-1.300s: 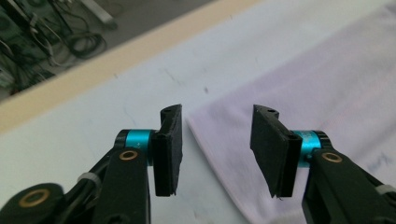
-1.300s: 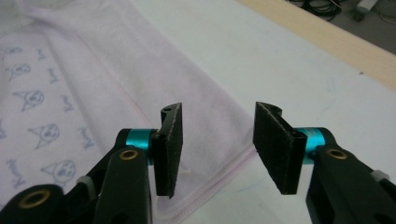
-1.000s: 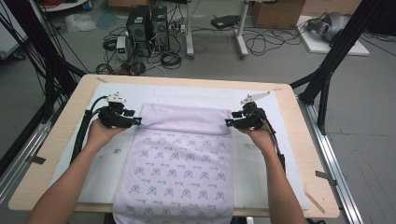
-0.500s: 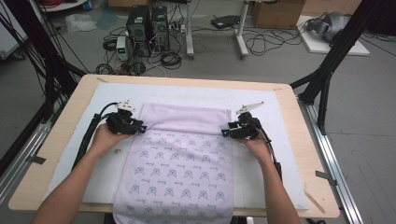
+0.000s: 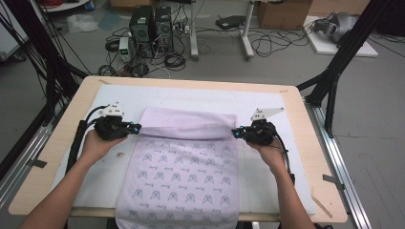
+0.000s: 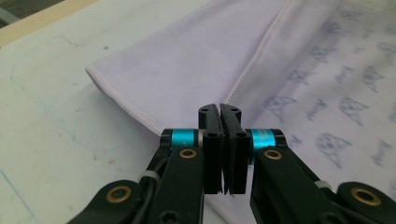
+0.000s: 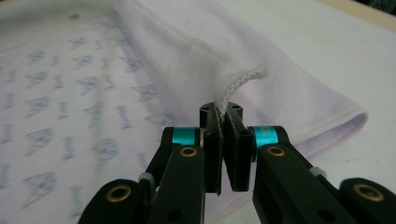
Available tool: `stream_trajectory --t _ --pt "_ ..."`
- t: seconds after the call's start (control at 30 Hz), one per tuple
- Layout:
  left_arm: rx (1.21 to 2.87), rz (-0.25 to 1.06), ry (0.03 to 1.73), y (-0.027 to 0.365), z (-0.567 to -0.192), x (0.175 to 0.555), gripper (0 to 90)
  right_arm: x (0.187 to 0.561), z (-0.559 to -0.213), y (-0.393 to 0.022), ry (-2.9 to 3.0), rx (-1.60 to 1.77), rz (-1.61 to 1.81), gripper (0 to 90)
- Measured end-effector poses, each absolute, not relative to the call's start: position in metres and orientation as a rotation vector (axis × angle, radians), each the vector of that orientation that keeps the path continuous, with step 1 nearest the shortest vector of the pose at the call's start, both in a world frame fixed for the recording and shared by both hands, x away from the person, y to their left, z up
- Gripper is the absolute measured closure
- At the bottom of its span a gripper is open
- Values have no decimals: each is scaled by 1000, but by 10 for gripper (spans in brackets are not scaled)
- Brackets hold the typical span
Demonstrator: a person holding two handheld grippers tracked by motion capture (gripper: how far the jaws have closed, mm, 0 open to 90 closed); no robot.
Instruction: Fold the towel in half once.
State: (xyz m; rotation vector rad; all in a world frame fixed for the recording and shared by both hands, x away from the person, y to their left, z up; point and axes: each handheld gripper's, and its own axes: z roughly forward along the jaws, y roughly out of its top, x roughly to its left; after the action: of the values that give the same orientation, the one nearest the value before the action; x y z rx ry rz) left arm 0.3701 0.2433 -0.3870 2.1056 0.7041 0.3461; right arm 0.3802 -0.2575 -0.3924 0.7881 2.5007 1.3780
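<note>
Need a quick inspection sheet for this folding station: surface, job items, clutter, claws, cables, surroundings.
Surface: wooden table under a pale mat.
Job's things: lilac printed cloth, far edge folded toward the person, near end hanging off the table.
Clutter: nothing seen.
Grippers: left claw and right claw each shut on a corner of the folded-over cloth edge.
Cables: black leads trail from both grippers.
Surroundings: computer towers, floor wiring, black frame legs.
</note>
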Motion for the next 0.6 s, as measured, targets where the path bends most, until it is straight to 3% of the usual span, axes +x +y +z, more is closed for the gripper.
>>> stream_trajectory --t 0.37,0.5,0.6 --pt "2114 315 581 260 -399 260 862 273 -403 -265 2564 590 1436 868" --pt "2148 289 560 258 -405 249 643 260 -408 -267 2588 587 1473 707" --pt "2155 286 576 256 -408 257 601 266 -407 -268 2568 607 1513 651"
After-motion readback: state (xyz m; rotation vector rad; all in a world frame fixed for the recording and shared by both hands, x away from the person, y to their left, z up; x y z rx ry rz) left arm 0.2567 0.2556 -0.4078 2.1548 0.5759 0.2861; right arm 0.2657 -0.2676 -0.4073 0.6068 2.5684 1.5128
